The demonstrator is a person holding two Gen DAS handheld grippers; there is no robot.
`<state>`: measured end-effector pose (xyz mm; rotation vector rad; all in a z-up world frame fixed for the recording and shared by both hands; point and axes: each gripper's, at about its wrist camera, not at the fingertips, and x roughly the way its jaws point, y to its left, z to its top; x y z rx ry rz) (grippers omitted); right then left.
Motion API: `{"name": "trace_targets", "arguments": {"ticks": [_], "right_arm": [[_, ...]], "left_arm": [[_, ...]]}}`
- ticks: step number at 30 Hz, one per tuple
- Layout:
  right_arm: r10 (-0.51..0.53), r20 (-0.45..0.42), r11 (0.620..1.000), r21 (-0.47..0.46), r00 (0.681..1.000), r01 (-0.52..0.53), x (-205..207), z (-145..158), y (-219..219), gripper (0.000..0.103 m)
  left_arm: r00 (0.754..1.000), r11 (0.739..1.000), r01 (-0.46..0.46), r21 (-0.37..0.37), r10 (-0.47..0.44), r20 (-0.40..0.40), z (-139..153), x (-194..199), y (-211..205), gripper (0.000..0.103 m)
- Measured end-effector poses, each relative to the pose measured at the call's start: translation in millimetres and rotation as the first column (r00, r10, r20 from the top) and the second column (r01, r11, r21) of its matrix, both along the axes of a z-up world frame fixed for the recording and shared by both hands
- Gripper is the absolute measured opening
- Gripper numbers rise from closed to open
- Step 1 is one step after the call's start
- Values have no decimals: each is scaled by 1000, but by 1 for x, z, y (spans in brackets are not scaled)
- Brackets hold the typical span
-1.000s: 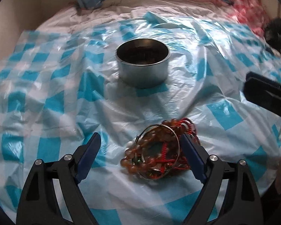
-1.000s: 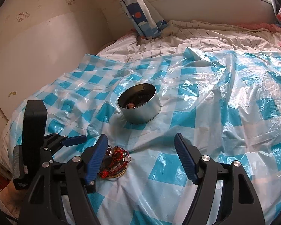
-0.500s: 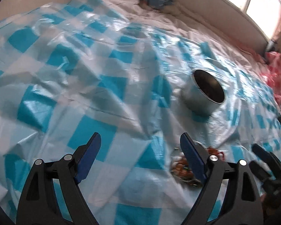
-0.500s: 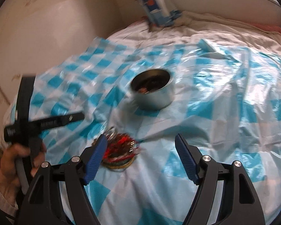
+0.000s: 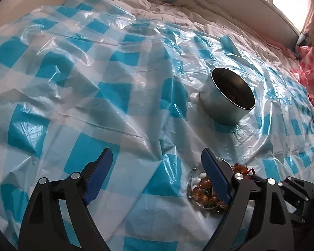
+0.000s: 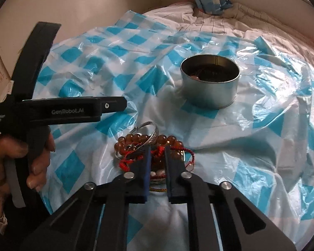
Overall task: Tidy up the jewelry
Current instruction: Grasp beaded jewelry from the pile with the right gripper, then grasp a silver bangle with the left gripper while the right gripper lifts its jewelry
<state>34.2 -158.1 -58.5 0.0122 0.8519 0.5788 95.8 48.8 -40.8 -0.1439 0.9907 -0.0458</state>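
Pick-up step in hand: right hand-held gripper (image 6: 157, 146) has just been clenched onto red cord of jewelry pile (image 6: 150, 146) on bed, w/ plastic sheet (image 6: 261, 125) underneath. Left hand-held gripper (image 5: 157, 167) kept released, nothing between. Next: lift & carry to tin (image 6: 210, 90), probably.

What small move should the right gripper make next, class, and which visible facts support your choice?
Probably a short lift. The right gripper has just been closing and its jaws now pinch the red cord in the jewelry pile on the checked plastic sheet. The metal tin stands open just beyond, already holding some pieces, so raising the pile clear comes before carrying it over. The left gripper is open and holds nothing.
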Motion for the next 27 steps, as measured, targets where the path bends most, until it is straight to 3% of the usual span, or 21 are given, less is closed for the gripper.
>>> {"name": "trace_targets", "arguments": {"ticks": [7,13,17,19,21,22,24,27], "right_arm": [[-129,35,988,93,991,126,-16,21,-46,6],[-216,11,965,156,976,212,-7,24,-71,6],[-223,13,963,155,975,219,-6,24,-71,6],[-224,12,963,158,975,219,-6,23,-73,6],[-228,8,962,158,974,224,-5,22,-74,6],[-230,7,961,159,973,226,-5,22,-75,6],[-239,5,959,161,971,235,-5,21,-77,6],[-248,-2,955,169,969,245,-4,21,-79,6]], "left_arm": [[999,999,34,9,-34,-10,-3,-2,-3,83],[977,977,212,-39,-211,17,2,-11,-33,83],[928,920,367,138,-372,5,-5,-27,-77,83],[920,903,385,188,-391,-7,-9,-30,-85,82],[930,906,362,218,-367,-22,-13,-29,-83,65],[934,915,354,194,-355,-27,-13,-28,-78,62],[954,946,297,126,-298,-12,-8,-24,-61,44],[974,972,226,59,-226,-2,-5,-16,-35,32]]}}
